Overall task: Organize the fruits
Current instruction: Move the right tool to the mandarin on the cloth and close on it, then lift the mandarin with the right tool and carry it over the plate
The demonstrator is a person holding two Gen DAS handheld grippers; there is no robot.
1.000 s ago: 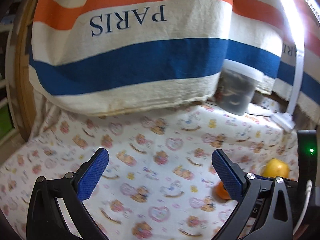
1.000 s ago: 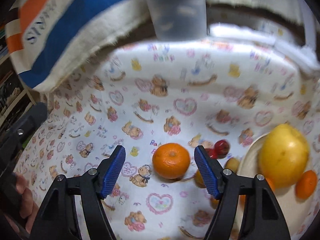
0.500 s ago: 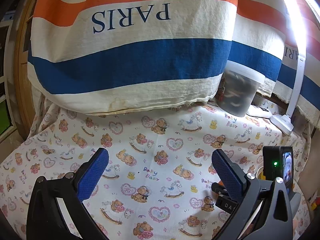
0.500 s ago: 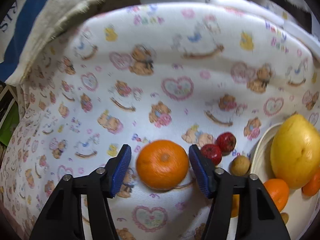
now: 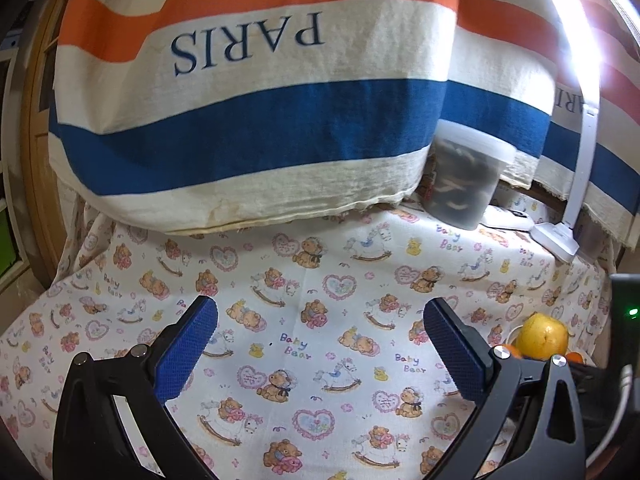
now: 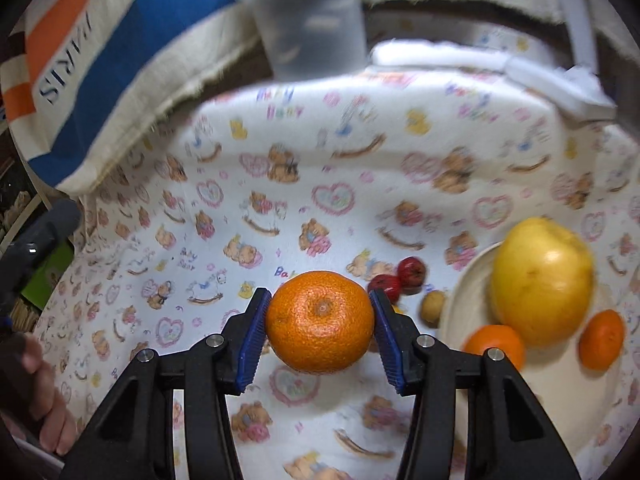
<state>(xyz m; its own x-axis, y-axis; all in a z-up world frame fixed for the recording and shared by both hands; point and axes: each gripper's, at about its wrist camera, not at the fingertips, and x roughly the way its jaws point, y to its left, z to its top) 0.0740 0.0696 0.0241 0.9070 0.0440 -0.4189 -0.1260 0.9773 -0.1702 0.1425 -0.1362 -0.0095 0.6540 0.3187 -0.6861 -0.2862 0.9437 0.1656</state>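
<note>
A large orange (image 6: 320,322) sits between the blue pads of my right gripper (image 6: 319,296). Its jaws are closing, and both pads press on the orange's sides. To the right, a cream plate (image 6: 452,320) carries a big yellow fruit (image 6: 540,280) and two small oranges (image 6: 494,346) (image 6: 600,338). Two small red fruits (image 6: 412,272) and a small brown one (image 6: 434,306) lie on the cloth beside the plate. My left gripper (image 5: 320,308) hangs open over bare patterned cloth with nothing between its fingers. The yellow fruit (image 5: 542,334) shows at its far right.
A lidded plastic tub (image 5: 464,184) and a white desk lamp (image 5: 580,160) stand at the back of the table. A striped towel (image 5: 248,120) marked PARIS hangs behind. A person's hand (image 6: 44,400) shows at the lower left of the right wrist view.
The right gripper's jaws have narrowed around the large orange until the pads touch it, and its view first dipped closer, then drew back. The left gripper has stayed open and nearly still.
</note>
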